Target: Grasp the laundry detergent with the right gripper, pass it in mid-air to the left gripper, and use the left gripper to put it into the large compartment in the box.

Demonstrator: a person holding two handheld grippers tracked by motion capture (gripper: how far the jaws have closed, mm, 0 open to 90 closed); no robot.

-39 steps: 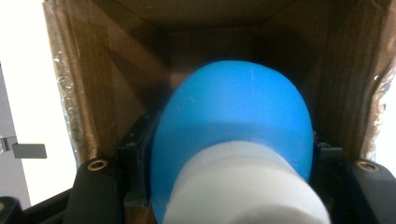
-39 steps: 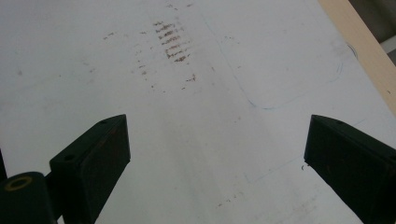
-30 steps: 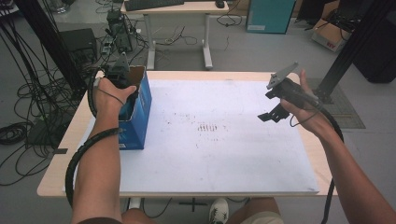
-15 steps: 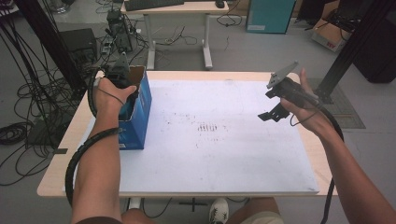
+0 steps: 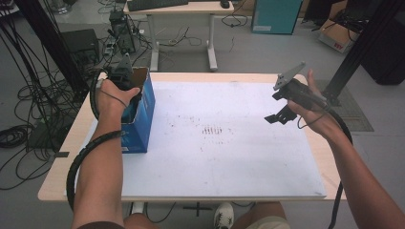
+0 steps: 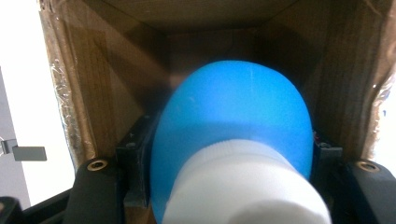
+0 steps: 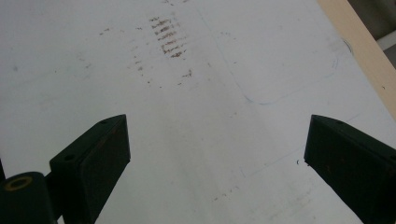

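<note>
Inside a blue box (image 5: pixel 140 119) at the tabletop's (image 5: pixel 229 167) left edge, the left claw (image 6: pixel 229 186) grips a blue bottle (image 6: pixel 233 121); the right claw (image 7: pixel 215 154) hovers open above the stained white surface.

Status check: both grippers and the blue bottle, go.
Left gripper shut on blue bottle, down inside the cardboard box. Right gripper open, empty, above the white mat. Box walls close around the bottle; nothing else in the way.

You sit at a wooden table (image 5: pixel 61 157) on a grey floor (image 5: pixel 248 50). At twelve o'clock stands a desk (image 5: pixel 179 8); cables (image 5: pixel 21 119) sprawl at nine, a cardboard box (image 5: pixel 336 36) at two.
</note>
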